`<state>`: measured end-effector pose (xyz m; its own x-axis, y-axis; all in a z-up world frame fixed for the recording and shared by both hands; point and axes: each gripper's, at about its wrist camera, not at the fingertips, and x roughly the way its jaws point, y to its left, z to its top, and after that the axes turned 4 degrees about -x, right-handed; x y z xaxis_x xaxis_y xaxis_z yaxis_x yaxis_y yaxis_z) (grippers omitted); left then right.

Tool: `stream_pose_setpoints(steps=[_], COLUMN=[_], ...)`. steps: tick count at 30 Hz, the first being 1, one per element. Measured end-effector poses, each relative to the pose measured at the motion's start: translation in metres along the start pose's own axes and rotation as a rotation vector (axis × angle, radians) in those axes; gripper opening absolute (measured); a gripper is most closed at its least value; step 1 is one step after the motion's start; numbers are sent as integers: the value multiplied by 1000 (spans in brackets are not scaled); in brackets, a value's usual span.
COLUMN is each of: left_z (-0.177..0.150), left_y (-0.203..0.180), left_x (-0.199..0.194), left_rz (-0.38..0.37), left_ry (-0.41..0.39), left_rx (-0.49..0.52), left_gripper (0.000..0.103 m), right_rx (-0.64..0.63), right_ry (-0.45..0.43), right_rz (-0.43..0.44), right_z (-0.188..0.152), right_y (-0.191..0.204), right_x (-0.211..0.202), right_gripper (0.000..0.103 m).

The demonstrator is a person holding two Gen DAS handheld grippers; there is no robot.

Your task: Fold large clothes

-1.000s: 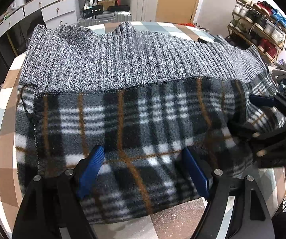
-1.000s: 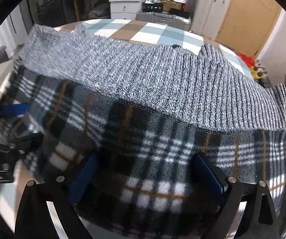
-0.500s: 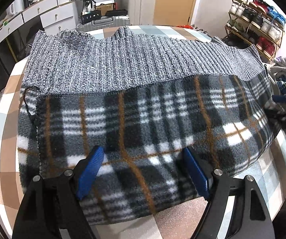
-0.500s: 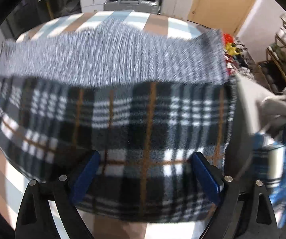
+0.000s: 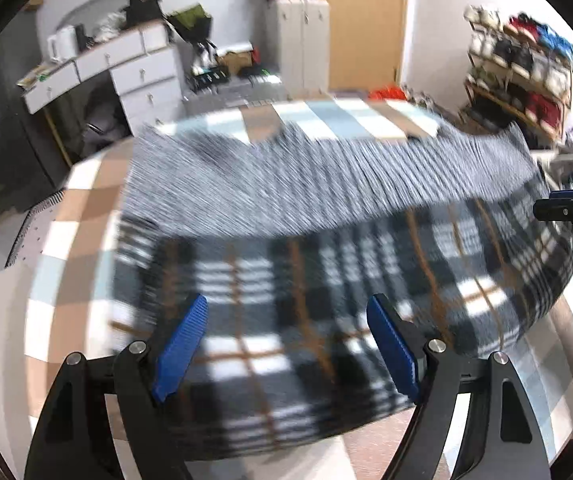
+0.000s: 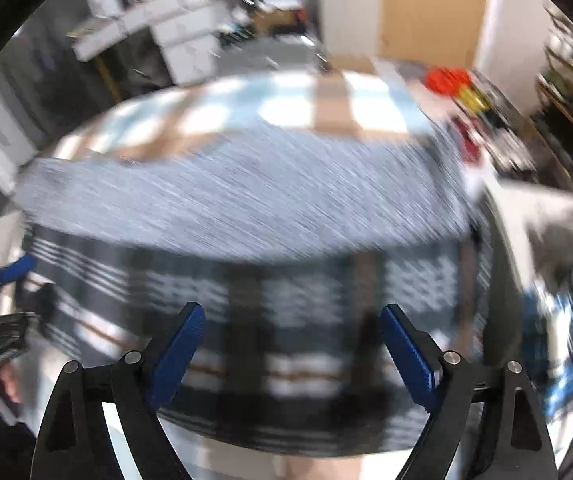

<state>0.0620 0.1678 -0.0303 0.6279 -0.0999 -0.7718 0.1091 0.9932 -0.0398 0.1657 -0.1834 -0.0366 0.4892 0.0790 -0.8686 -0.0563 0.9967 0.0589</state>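
Two layers make up the folded garment (image 5: 326, 280) on the checked table (image 5: 86, 184): grey knit (image 5: 306, 184) at the far side, plaid fleece (image 6: 286, 300) nearest the cameras. Above the plaid the left gripper (image 5: 286, 344) hangs with jaws spread wide, holding nothing. The right gripper (image 6: 292, 354) has just been narrowing slightly, its blue pads (image 6: 406, 352) well apart over the fleece, gripping no fabric.

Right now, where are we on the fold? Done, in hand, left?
Done: the garment lies as a folded block on the checked table, plaid half over the grey knit. In hand: nothing. The left gripper is open above the plaid; the right gripper has just been closing slightly, with nothing gripped. Left: probably a further fold across; blur hides the edges.
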Motion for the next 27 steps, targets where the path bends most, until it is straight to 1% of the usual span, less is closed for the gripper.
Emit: stream_pose_setpoints(steps=[2,4,5,7,9,10,11,12,14,16,18,19,20,21,22,23,24,25,27], left_z=[0,-1,-4,-8,-10,-10,-9,-9,-9,-7,-3,-1,-2,3,7,14,19,28,45], left_y=[12,25,31,40,45,47,47,45,44,43,42,41,41,39,39,37,35,33,25], left_x=[1,11,16,31,35,35,34,35,40,44,41,36,29,17,9,-4,-12,-22,-28], left_rz=[18,8,14,37,41,23,21,22,20,27,30,34,36,25,10,-10,-23,-38,-43], left_ry=[6,48,63,129,141,137,136,138,145,150,150,144,135,114,97,69,47,25,4], left_rx=[-32,-69,-80,-93,-112,-125,-123,-114,-109,-113,-135,-139,-135,-123,-115,-105,-99,-96,-99], left_gripper=[79,79,79,79,79,79,79,79,79,82,82,82,82,82,82,82,82,82,82], right_rx=[-43,-75,-80,-70,-57,-61,-58,-59,-115,-126,-106,-111,-113,-89,-62,-15,28,56,70], right_ry=[-22,-27,-21,18,72,104,122,138,148,148,134,119,107,78,56,30,4,-15,-22], right_rz=[11,15,18,36,46,-10,-41,-52,-96,-106,-89,-61,-27,34,71,118,117,97,24], right_z=[15,34,38,55,63,65,66,60,57,56,57,56,58,58,59,58,57,55,54], right_y=[28,52,61,78,92,94,96,93,98,99,96,93,87,74,67,50,31,14,-15], right_x=[2,16,22,44,65,79,89,96,104,106,107,101,97,85,75,62,49,39,28], right_gripper=[90,90,89,88,87,88,88,89,89,90,92,91,89,86,84,84,84,85,85])
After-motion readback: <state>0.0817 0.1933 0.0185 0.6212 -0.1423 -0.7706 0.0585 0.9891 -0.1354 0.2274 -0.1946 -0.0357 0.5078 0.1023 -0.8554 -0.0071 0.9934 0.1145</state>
